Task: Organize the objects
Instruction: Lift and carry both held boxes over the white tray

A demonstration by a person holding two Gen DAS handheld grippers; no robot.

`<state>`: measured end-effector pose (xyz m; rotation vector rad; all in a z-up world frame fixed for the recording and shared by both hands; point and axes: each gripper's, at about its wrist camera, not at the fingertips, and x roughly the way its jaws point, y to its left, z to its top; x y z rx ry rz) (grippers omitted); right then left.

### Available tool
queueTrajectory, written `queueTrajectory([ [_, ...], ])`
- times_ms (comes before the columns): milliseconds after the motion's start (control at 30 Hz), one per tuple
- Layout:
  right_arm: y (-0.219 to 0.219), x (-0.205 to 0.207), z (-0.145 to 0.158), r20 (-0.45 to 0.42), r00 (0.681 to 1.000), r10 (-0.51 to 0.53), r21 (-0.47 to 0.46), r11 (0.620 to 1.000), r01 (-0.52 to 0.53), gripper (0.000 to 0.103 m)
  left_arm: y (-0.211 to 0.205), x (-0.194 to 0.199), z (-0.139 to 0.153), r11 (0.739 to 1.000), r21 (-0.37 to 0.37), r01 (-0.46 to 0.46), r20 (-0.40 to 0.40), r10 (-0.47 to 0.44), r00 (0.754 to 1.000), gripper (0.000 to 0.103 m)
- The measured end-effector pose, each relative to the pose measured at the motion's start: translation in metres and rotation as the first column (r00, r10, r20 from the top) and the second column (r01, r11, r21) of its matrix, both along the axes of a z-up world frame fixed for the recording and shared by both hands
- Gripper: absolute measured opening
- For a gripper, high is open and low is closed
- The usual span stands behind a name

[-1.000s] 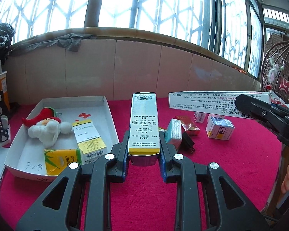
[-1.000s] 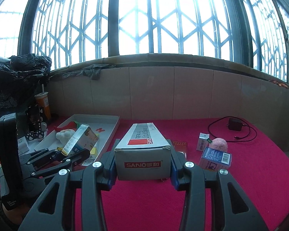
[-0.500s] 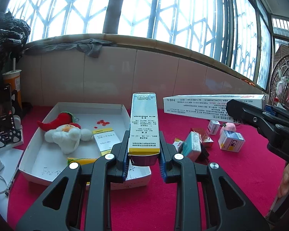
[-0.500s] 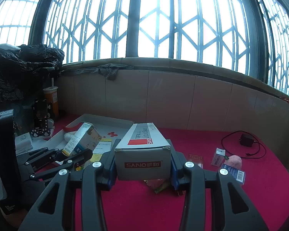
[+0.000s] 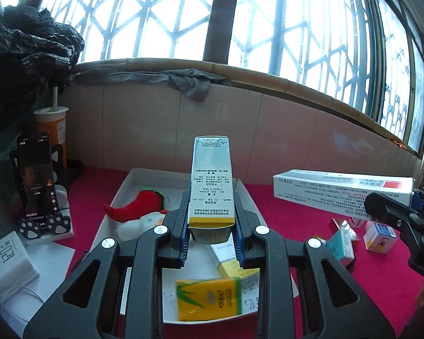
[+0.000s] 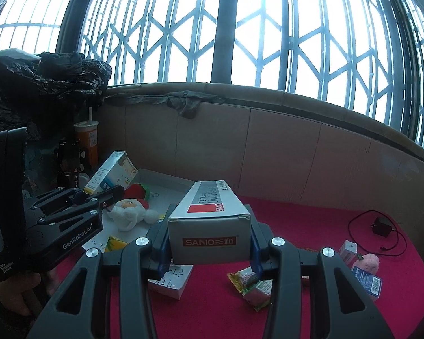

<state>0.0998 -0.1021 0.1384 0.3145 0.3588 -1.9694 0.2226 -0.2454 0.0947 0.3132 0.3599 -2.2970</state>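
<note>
My left gripper (image 5: 211, 234) is shut on a tall narrow silver box with a yellow end (image 5: 211, 186), held above the white tray (image 5: 124, 189). In the tray lie a Santa plush (image 5: 140, 214), a yellow-green packet (image 5: 209, 296) and a yellow-white box (image 5: 234, 267). My right gripper (image 6: 209, 254) is shut on a long white SANO box (image 6: 209, 217), just right of the tray (image 6: 169, 176). That long box (image 5: 342, 190) also shows in the left wrist view. In the right wrist view the left gripper (image 6: 99, 195) holds its box (image 6: 110, 176) over the Santa plush (image 6: 130, 212).
A phone on a stand (image 5: 36, 178) and an orange cup (image 5: 52, 130) stand left of the tray. Small boxes (image 5: 380, 236) and snack packets (image 6: 251, 282) lie on the red cloth at right, with a pink ball (image 6: 369, 262) and a charger with cable (image 6: 381, 226). A tiled wall runs behind.
Both grippers have swung to the left with their boxes still gripped. The tray now lies right under the left gripper, and the loose small boxes have slid off to the right.
</note>
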Motion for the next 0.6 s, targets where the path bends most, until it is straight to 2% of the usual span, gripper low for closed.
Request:
queueTrajectory([
  [100,-0.015,0.000,-0.005,-0.007,1.000,0.010,0.020,1.000,-0.010,0.043,-0.026,0.006,-0.002,0.998,0.034,-0.046,-0.018,0.046,0.999,0.025],
  [233,-0.033,-0.001,-0.014,-0.015,1.000,0.021,0.049,0.999,-0.020,0.043,-0.054,0.003,-0.001,0.997,0.051,-0.059,-0.047,0.061,0.997,0.025],
  [367,-0.054,-0.002,-0.021,-0.015,1.000,0.026,0.075,0.997,-0.025,0.043,-0.073,-0.003,-0.003,0.996,0.073,-0.047,-0.083,0.053,0.995,0.025],
  [500,-0.073,0.000,-0.030,-0.026,0.999,0.034,0.099,0.995,-0.032,0.043,-0.085,0.005,-0.013,0.994,0.105,-0.008,-0.159,0.025,0.987,0.025],
  [600,-0.088,0.001,-0.037,-0.041,0.998,0.039,0.121,0.992,-0.033,0.043,-0.096,0.010,-0.020,0.988,0.153,0.019,-0.184,0.009,0.983,0.025],
])
